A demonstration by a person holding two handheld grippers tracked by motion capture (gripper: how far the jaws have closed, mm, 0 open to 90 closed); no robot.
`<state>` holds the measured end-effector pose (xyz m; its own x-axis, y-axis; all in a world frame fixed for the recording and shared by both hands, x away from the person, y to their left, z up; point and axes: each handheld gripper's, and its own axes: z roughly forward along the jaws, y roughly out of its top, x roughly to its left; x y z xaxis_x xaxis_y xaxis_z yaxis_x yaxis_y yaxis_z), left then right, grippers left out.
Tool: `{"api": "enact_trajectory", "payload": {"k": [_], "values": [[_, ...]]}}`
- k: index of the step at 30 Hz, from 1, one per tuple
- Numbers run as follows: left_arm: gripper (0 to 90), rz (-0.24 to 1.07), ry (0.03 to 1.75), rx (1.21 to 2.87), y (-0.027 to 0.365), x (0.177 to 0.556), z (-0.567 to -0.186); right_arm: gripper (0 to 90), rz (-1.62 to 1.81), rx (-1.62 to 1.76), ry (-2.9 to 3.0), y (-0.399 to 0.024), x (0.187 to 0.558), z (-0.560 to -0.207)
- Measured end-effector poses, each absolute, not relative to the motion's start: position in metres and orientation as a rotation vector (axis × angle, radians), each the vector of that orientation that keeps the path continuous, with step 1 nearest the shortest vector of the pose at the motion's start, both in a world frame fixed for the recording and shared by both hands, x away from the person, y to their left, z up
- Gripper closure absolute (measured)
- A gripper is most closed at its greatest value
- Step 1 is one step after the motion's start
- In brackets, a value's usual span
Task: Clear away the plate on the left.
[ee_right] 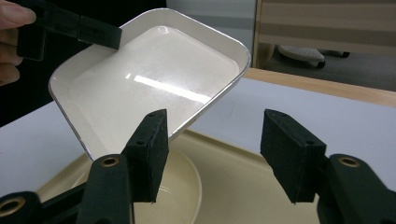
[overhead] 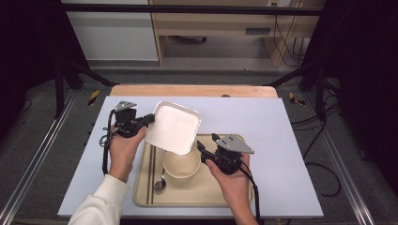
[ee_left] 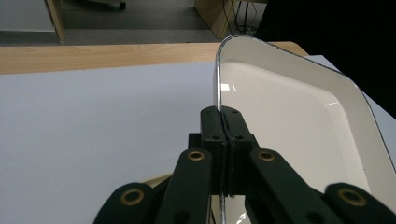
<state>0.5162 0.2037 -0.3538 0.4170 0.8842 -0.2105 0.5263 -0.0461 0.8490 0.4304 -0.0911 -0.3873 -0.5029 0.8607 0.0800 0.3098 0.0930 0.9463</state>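
High view: left tool clamped on rim of white square plate, held tilted over bowl on beige tray. Left gripper view: jaws pinch plate edge. Right gripper view: right tool apart, empty, beside plate. Step: carrying plate off tray; next likely set it flat on tabletop.

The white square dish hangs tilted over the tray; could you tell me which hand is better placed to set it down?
Left. The left gripper is already shut on the rim of the white square dish, carrying it above the bowl. The right gripper stands open beside the bowl over the tray, holding nothing.

White table, beige tray on it
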Motion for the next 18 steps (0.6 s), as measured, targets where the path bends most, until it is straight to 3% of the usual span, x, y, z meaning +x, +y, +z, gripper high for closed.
{"api": "enact_trajectory", "payload": {"k": [18], "values": [[89.1,0.461,1.212,1.704,0.195,0.508,-0.356,42.2,1.443,1.197,1.861,-0.076,0.438,-0.396]]}}
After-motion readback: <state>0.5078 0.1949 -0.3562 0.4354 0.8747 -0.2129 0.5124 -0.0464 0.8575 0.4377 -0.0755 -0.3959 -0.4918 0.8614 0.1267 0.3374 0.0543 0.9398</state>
